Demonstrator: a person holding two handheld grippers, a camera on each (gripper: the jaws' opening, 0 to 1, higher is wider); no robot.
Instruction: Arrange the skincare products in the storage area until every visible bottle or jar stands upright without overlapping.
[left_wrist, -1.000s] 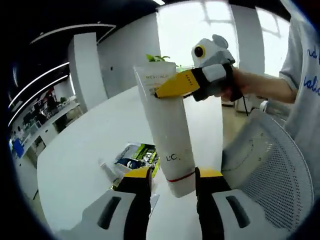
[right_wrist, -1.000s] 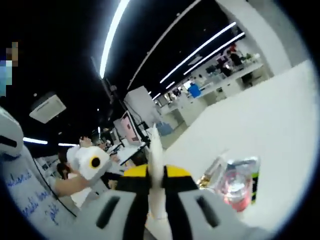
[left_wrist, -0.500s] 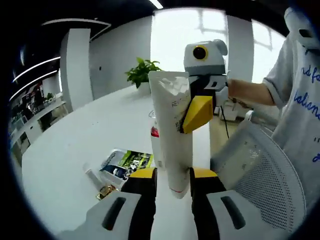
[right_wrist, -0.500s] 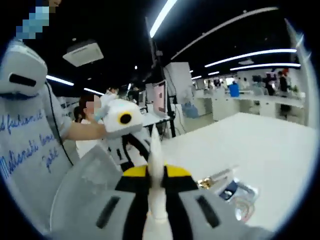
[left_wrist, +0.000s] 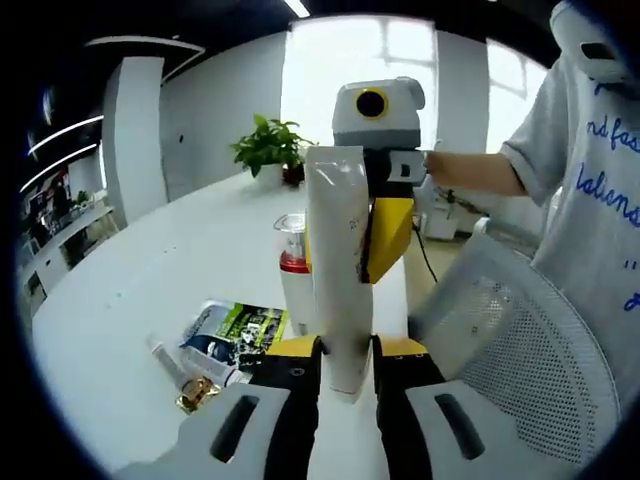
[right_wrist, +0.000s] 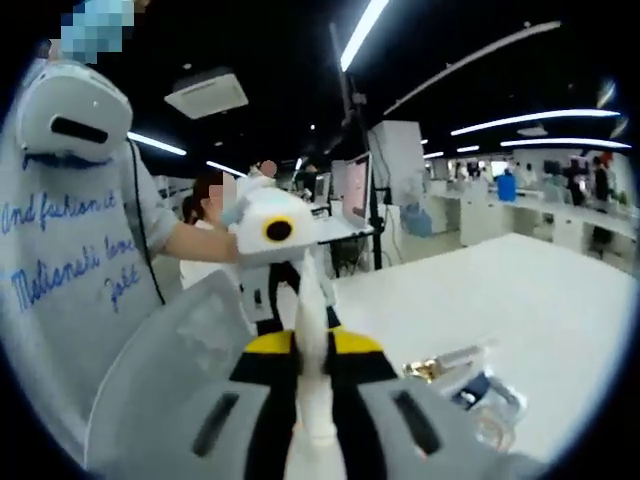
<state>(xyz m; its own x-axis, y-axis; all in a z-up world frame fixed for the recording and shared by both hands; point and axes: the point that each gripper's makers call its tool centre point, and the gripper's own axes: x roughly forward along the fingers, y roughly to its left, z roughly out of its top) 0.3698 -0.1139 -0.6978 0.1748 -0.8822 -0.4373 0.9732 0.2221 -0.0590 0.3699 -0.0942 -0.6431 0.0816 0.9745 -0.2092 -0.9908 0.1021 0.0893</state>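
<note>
A white skincare tube (left_wrist: 338, 260) stands upright in the air, cap end down, above the white table (left_wrist: 150, 290). My left gripper (left_wrist: 345, 348) is shut on its lower end, with the yellow pads touching both sides. From above, my right gripper (left_wrist: 385, 235) is shut on the tube's flat upper half. In the right gripper view the tube (right_wrist: 308, 300) shows edge-on between the jaws of my right gripper (right_wrist: 310, 345), and the left gripper (right_wrist: 270, 250) is just behind it. A clear bottle with a red band (left_wrist: 292, 262) stands upright on the table behind the tube.
A printed sachet (left_wrist: 238, 328) and a small gold-capped tube (left_wrist: 178, 362) lie flat on the table at the left. A white mesh chair (left_wrist: 510, 340) is close on the right, beside a person's sleeve (left_wrist: 560, 170). A potted plant (left_wrist: 265, 148) sits at the table's far end.
The tube went from tilted to upright as the right gripper swung over it. My left jaws narrowed from a wide gap until they pressed on the tube's lower end.
</note>
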